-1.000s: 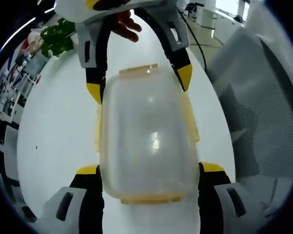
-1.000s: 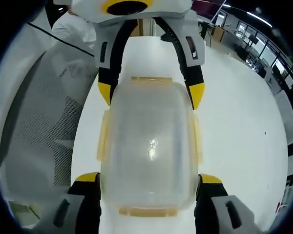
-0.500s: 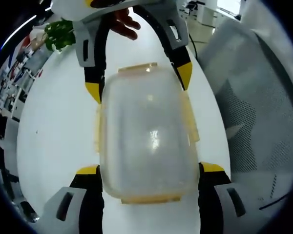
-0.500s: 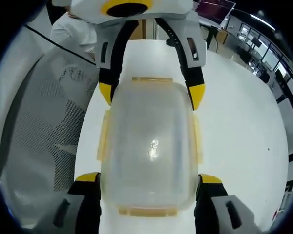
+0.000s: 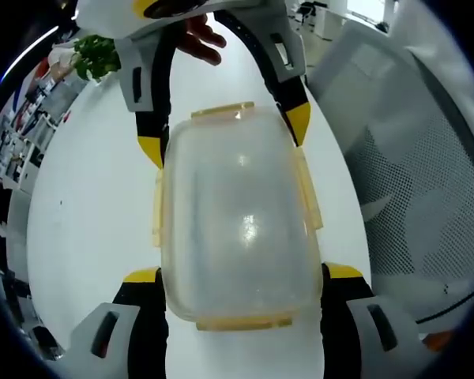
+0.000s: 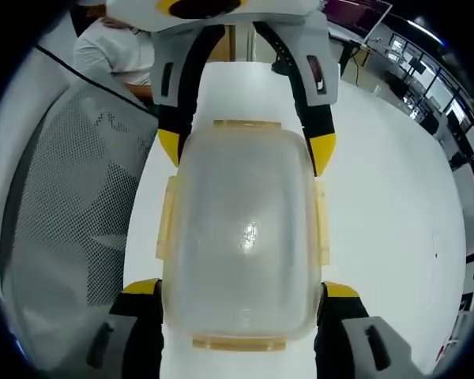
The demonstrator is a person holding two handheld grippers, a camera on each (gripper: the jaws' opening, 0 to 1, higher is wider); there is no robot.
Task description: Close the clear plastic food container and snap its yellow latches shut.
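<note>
Yellow-tipped jaws of the left gripper (image 5: pixel 241 276) stand wide at the bottom of the left gripper view, bracketing the near end of the clear container (image 5: pixel 235 217) with its lid on. The right gripper (image 6: pixel 241 290) does likewise in its own view, jaws wide on the container's opposite end. Whether either truly grips cannot be told. Yellow latches (image 5: pixel 306 189) line the edges. White table (image 5: pixel 87 197) beneath; mesh chair (image 5: pixel 411 197) at right; plant (image 5: pixel 95 54) upper left.

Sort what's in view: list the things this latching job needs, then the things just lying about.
For the job: clear container, its yellow latches, left gripper, right gripper.

Just lying about: mesh chair, green plant, white table.
</note>
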